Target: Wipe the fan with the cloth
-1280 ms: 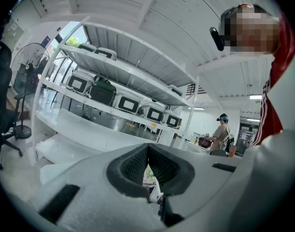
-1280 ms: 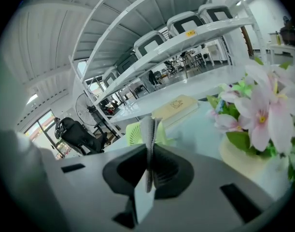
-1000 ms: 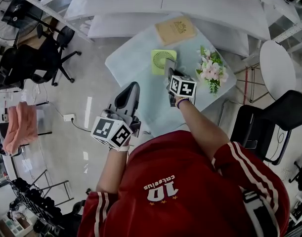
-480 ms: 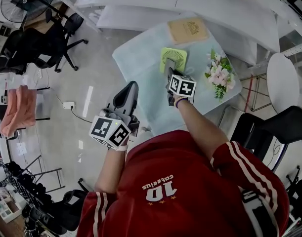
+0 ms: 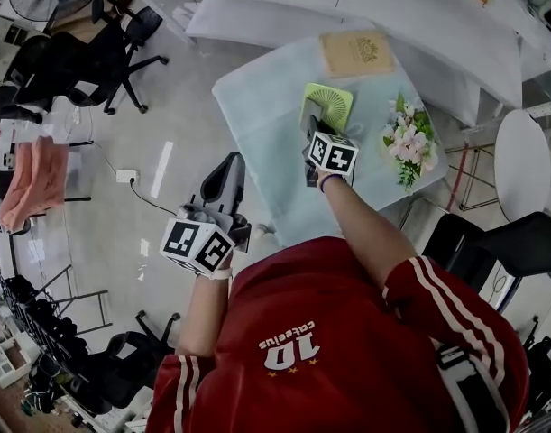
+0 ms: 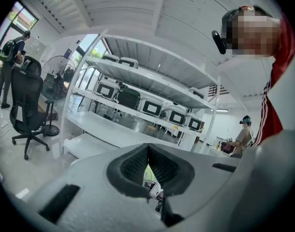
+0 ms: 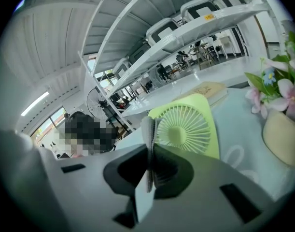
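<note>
The right tongs (image 7: 152,151) are clamped on a thin pale folded cloth (image 7: 142,202), whose edge sits just short of the lime-green square plastic fan (image 7: 188,128) resting on the pale blue worktop (image 5: 257,115). The left tongs (image 6: 148,164), pressed together on nothing, hang beyond the worktop's edge. With the fan unbraced, a firm wipe may shove it toward the pink flowers (image 5: 408,142) or tug the narrowly pinched cloth loose.

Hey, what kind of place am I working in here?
Most likely an office-style lab or workshop. There is white shelving holding rows of cases, a black office chair on wheels, and long white tables beyond the work table.
</note>
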Tool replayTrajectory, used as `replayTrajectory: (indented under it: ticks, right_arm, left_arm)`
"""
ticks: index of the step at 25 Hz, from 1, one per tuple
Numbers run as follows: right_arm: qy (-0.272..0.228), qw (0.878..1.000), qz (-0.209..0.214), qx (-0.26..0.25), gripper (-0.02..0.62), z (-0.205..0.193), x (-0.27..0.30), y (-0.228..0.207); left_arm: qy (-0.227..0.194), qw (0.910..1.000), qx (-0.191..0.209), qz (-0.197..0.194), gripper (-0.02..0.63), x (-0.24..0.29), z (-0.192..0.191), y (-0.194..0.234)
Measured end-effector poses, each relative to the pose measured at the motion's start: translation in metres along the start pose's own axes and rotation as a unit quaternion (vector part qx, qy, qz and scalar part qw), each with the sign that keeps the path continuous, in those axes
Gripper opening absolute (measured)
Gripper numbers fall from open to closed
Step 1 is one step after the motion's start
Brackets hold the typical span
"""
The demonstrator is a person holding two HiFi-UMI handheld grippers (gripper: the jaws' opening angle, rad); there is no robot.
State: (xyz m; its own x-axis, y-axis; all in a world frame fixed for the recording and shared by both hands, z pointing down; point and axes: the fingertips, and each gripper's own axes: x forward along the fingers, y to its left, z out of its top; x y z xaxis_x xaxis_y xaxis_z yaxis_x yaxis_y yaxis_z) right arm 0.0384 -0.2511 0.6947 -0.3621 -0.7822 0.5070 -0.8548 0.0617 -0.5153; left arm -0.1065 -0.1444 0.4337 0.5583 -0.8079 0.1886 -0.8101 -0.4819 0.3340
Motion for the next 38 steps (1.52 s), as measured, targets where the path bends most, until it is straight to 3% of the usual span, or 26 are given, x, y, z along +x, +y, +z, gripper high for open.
replayTrajectory:
  ticks: [16, 38]
  right_arm:
    - [0.0, 1.0, -0.001, -0.013, 0.012, -0.002, 0.018, -0.005]
    - [0.003, 1.0, -0.017, -0.02, 0.012, -0.002, 0.006, -0.017]
  left_arm:
    - [-0.005, 0.9992, -0.014, 0.036, 0.005, -0.015, -0.004, 0.011]
    - [0.006, 0.9999, 0.004, 0.009, 0.003, -0.009, -0.002, -0.003]
